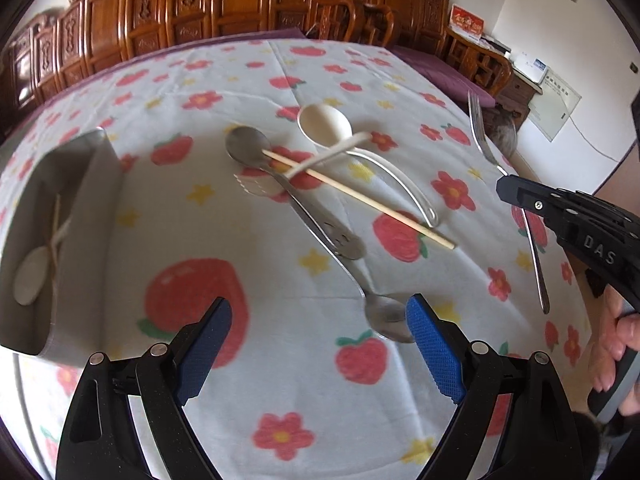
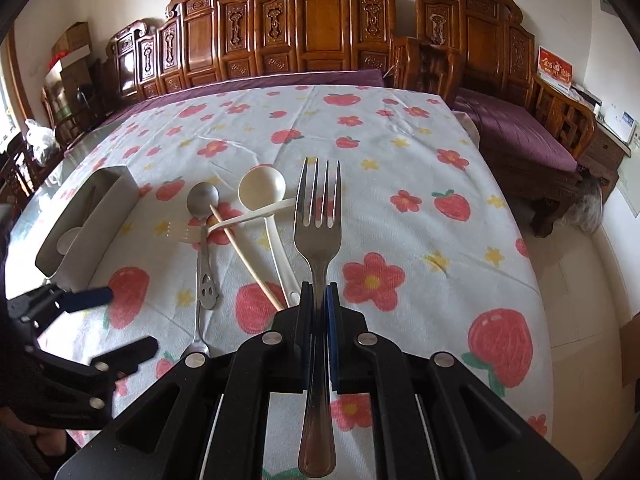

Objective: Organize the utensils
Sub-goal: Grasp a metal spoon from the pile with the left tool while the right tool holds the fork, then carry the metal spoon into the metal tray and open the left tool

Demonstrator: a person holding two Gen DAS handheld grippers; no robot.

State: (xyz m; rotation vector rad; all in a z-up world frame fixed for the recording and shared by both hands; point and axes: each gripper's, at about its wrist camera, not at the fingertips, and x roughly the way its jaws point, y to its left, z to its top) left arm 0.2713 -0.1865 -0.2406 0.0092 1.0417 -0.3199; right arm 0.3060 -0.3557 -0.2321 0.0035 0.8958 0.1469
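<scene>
My right gripper (image 2: 319, 292) is shut on a metal fork (image 2: 318, 216), held above the table with tines pointing away; it also shows in the left wrist view (image 1: 482, 136). My left gripper (image 1: 318, 320) is open and empty, low over the table, its right finger beside the bowl of a metal spoon (image 1: 386, 316). A pile lies ahead: a cream ladle (image 1: 324, 124), a grey metal spoon (image 1: 248, 144), a wooden chopstick (image 1: 360, 196), a white plastic fork (image 1: 256, 186). A grey organizer box (image 1: 80, 216) at left holds a cream spoon (image 1: 30, 280).
The table wears a white cloth with strawberries and flowers (image 2: 420, 208). Carved wooden benches with purple cushions (image 2: 516, 132) stand behind and to the right. The table's right edge drops to a pale floor (image 2: 580, 280).
</scene>
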